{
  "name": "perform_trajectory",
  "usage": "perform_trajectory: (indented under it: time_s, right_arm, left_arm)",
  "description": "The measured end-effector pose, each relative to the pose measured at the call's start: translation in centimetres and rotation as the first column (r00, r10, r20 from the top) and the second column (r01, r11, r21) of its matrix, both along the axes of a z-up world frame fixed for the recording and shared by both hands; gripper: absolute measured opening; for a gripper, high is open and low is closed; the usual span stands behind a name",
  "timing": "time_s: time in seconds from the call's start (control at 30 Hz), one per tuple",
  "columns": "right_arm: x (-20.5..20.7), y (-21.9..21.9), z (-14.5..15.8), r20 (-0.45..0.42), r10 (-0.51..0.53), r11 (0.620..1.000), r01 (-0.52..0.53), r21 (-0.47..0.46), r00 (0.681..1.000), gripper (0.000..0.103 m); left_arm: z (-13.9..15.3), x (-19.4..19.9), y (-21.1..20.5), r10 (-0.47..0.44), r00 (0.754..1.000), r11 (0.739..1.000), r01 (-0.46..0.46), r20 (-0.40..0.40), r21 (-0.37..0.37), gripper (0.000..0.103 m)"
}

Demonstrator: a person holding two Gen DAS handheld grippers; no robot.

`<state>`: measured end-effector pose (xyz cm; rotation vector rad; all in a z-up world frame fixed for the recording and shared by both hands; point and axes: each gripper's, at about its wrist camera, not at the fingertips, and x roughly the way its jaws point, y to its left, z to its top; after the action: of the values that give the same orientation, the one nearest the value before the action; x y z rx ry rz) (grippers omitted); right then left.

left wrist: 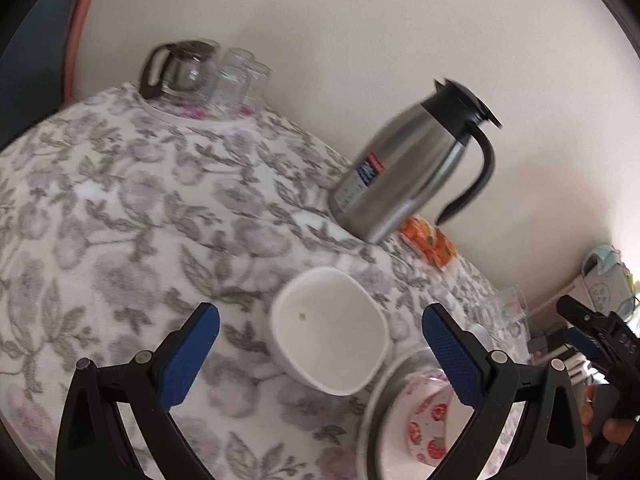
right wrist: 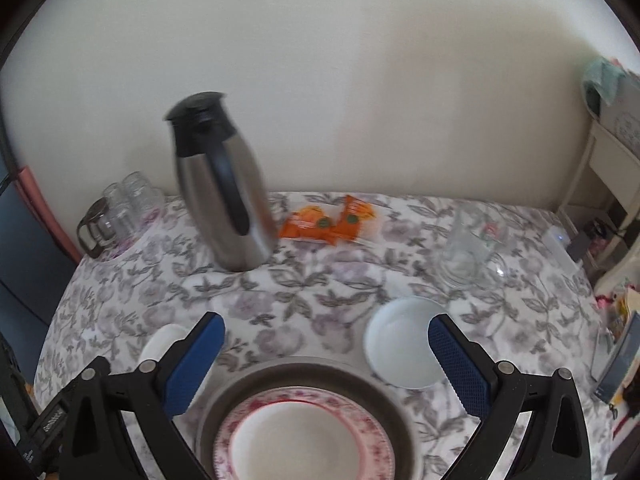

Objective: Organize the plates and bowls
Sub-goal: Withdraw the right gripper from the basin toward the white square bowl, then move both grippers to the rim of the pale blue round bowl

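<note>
Blue-padded left hand-held gripper (left wrist: 320,354) spread wide around white bowl (left wrist: 330,330), touching nothing, right hand-held gripper (right wrist: 326,356) equally wide, empty

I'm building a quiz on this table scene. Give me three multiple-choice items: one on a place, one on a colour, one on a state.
1. Where does the orange packet lie?
A. beside the steel jug
B. on the patterned plate
C. in the white bowl

2. What colour are the gripper pads?
A. red
B. blue
C. green

3. How is the right gripper?
A. open, holding nothing
B. shut on a plate
C. shut on a glass

Answers: 1 A, the packet sits by the jug's base; 2 B, both views show blue pads; 3 A, its fingers stand wide apart.
</note>
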<state>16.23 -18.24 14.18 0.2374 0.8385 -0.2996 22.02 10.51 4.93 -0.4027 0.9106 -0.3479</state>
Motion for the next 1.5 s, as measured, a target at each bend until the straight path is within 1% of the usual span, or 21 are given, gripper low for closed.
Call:
perform_trajectory:
  time_s: [0.07, 0.2, 0.3, 0.33, 0.37, 0.4, 0.5, 0.57, 0.6, 0.67, 0.77, 0.8, 0.93, 1.0, 1.07, 1.17, 1.23, 1.27, 1.33, 1.43, 1.5]
  right_arm:
    - [-0.6, -2.1, -1.0, -0.017, -0.032, 0.999, 0.032, 0.038, 0.999, 0.103]
    - [-1.8, -6.2, -3.7, -0.083, -0.103, 0.987, 0.112, 0.114, 0.991, 0.099]
    - [-2.3, -9.0, -5.9, -0.155, -0.149, 0.973, 0.173, 0.152, 0.977, 0.098]
    - [-2.5, -9.8, -6.5, -0.164, -0.156, 0.969, 0.183, 0.168, 0.974, 0.098]
    - [-2.8, -10.7, -7.2, -0.171, -0.160, 0.963, 0.191, 0.189, 0.972, 0.096]
    - [-2.9, -11.5, -7.8, -0.181, -0.163, 0.957, 0.200, 0.209, 0.970, 0.091]
    - [-3.0, -13.2, -9.8, -0.208, -0.156, 0.943, 0.208, 0.259, 0.966, 0.081]
    - [-2.8, -13.8, -10.9, -0.211, -0.145, 0.938, 0.202, 0.282, 0.967, 0.079]
    - [-2.7, -13.9, -11.4, -0.211, -0.140, 0.935, 0.199, 0.292, 0.967, 0.079]
    - [-2.4, -14.1, -12.5, -0.212, -0.135, 0.928, 0.199, 0.315, 0.968, 0.078]
    - [-2.0, -14.4, -14.0, -0.209, -0.120, 0.913, 0.191, 0.362, 0.970, 0.065]
    - [-1.9, -14.5, -14.4, -0.208, -0.117, 0.908, 0.190, 0.374, 0.971, 0.064]
    - [-1.6, -15.2, -15.2, -0.197, -0.112, 0.900, 0.183, 0.395, 0.974, 0.064]
    - [-1.4, -15.5, -15.6, -0.196, -0.105, 0.899, 0.177, 0.401, 0.975, 0.064]
    - [-1.4, -15.7, -16.1, -0.199, -0.101, 0.895, 0.177, 0.409, 0.975, 0.062]
    - [-1.4, -16.0, -16.8, -0.198, -0.096, 0.886, 0.174, 0.429, 0.975, 0.060]
    - [-1.4, -16.2, -17.1, -0.188, -0.087, 0.877, 0.165, 0.450, 0.978, 0.057]
    - [-1.4, -16.2, -17.2, -0.185, -0.083, 0.876, 0.160, 0.455, 0.979, 0.054]
    - [-1.5, -16.1, -17.4, -0.173, -0.072, 0.876, 0.145, 0.460, 0.982, 0.051]
    - [-1.8, -16.2, -17.9, -0.164, -0.070, 0.868, 0.141, 0.475, 0.984, 0.049]
    - [-2.0, -16.3, -18.2, -0.161, -0.068, 0.861, 0.139, 0.490, 0.985, 0.044]
  left_arm:
    - [-0.3, 0.3, -1.2, -0.031, 0.999, 0.999, 0.031, -0.023, 0.006, 0.101]
    - [-0.5, 0.9, -4.3, -0.106, 0.992, 0.994, 0.108, -0.062, 0.029, 0.101]
    - [-0.2, 1.6, -7.1, -0.163, 0.982, 0.983, 0.170, -0.095, 0.075, 0.101]
    - [0.1, 1.9, -8.3, -0.191, 0.976, 0.975, 0.201, -0.105, 0.092, 0.101]
    - [0.3, 2.2, -9.1, -0.213, 0.971, 0.971, 0.223, -0.109, 0.091, 0.101]
    - [0.7, 2.5, -9.9, -0.232, 0.966, 0.967, 0.242, -0.113, 0.083, 0.101]
    - [2.1, 3.4, -13.5, -0.309, 0.944, 0.942, 0.321, -0.118, 0.099, 0.101]
    - [2.4, 3.6, -15.9, -0.361, 0.924, 0.919, 0.375, -0.126, 0.121, 0.101]
    - [2.3, 3.8, -17.1, -0.382, 0.914, 0.910, 0.398, -0.137, 0.118, 0.101]
    - [1.8, 4.2, -19.5, -0.424, 0.887, 0.892, 0.444, -0.181, 0.084, 0.101]
    - [0.6, 4.9, -22.4, -0.437, 0.865, 0.887, 0.460, -0.246, 0.044, 0.091]
    - [0.1, 5.2, -23.3, -0.432, 0.860, 0.886, 0.461, -0.272, 0.047, 0.088]
    - [-1.2, 5.6, -26.2, -0.411, 0.852, 0.878, 0.465, -0.324, 0.109, 0.078]
    - [-1.7, 5.7, -27.5, -0.405, 0.849, 0.872, 0.471, -0.340, 0.136, 0.077]
    - [-2.4, 5.9, -28.8, -0.401, 0.841, 0.863, 0.480, -0.362, 0.159, 0.077]
    - [-3.5, 5.8, -30.8, -0.413, 0.823, 0.842, 0.508, -0.391, 0.182, 0.073]
    - [-4.2, 5.6, -32.0, -0.409, 0.818, 0.826, 0.520, -0.406, 0.216, 0.069]
    - [-4.5, 5.7, -32.3, -0.405, 0.815, 0.824, 0.522, -0.413, 0.222, 0.067]
    - [-5.1, 5.6, -33.0, -0.409, 0.807, 0.820, 0.530, -0.427, 0.217, 0.058]
    - [-6.2, 5.4, -33.8, -0.400, 0.799, 0.800, 0.543, -0.448, 0.255, 0.050]
    - [-6.8, 5.4, -34.0, -0.392, 0.798, 0.799, 0.542, -0.458, 0.260, 0.046]
